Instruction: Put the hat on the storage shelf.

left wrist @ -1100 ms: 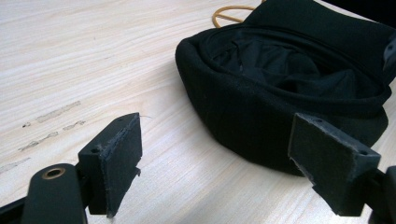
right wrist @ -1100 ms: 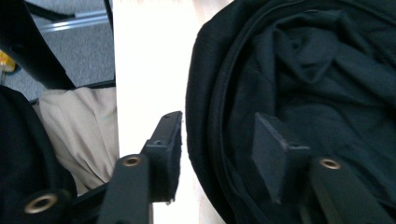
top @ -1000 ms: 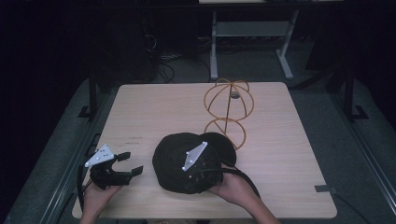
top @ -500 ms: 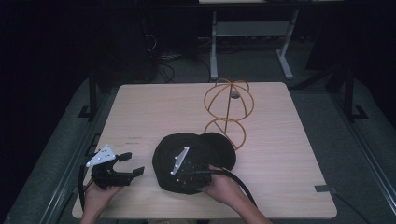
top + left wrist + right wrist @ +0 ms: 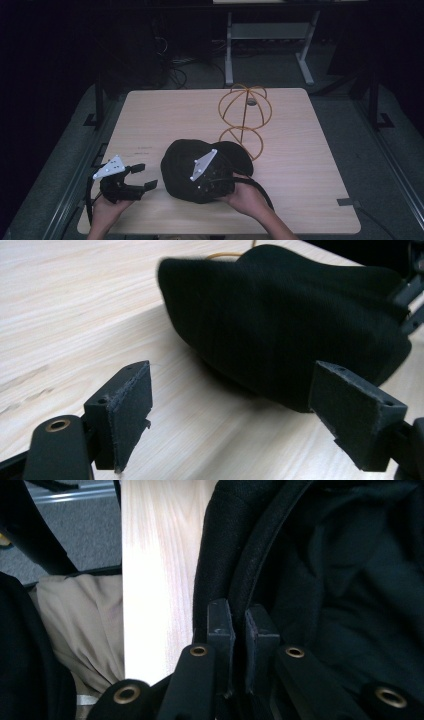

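I'm clamping my right gripper (image 5: 239, 630), jaws just closing, on the black cap (image 5: 200, 167) rim beside the wire stand (image 5: 244, 117); left gripper (image 5: 245, 410) is gaping empty.

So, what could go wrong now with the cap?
The right gripper pinches only the thin rim of the cap, so it may slip out when lifted. The wire stand stands right behind the cap; a swing could knock it over. The left gripper is open and gives no support.
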`<state>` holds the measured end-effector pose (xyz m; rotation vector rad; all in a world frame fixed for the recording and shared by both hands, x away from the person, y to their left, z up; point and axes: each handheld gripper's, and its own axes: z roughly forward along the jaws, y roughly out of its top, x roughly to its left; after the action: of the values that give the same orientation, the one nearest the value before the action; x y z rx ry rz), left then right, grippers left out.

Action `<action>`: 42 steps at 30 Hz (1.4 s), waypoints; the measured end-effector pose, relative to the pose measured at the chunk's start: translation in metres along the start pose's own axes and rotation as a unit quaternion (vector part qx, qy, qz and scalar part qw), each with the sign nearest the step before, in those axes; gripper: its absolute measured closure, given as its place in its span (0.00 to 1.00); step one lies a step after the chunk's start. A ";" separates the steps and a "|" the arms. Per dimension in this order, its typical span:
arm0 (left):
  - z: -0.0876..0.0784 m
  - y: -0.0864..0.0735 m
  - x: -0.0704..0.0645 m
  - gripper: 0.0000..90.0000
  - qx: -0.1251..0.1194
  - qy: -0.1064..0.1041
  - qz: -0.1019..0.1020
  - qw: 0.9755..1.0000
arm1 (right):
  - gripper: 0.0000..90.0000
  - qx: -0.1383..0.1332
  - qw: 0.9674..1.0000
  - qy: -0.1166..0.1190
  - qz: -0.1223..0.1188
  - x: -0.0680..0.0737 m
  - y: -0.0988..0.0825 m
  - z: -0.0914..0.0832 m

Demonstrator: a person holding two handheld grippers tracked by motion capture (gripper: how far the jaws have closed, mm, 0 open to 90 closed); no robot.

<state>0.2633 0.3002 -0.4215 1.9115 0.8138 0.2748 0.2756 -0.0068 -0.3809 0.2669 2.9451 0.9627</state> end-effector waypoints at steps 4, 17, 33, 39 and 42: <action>0.001 0.007 -0.011 0.19 -0.014 -0.021 0.013 1.000 | 0.93 -0.026 1.000 0.001 0.001 0.000 0.004 -0.019; 0.004 0.021 -0.029 0.19 -0.037 -0.063 0.039 0.997 | 0.93 -0.088 0.996 0.015 0.002 -0.005 0.014 -0.056; 0.030 0.034 -0.031 0.70 -0.065 -0.077 0.048 0.994 | 0.94 -0.122 0.992 0.037 0.009 -0.011 0.030 -0.068; 0.022 0.043 -0.031 0.95 -0.087 -0.075 0.055 0.992 | 0.94 -0.135 0.990 0.042 0.020 -0.014 0.028 -0.071; 0.014 0.050 -0.031 0.95 -0.097 -0.067 0.060 0.991 | 0.93 -0.146 0.988 0.040 0.025 -0.016 0.026 -0.073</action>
<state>0.2681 0.2562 -0.3802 1.7767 0.5626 0.2840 0.2893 -0.0315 -0.3068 0.2977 2.8243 1.4243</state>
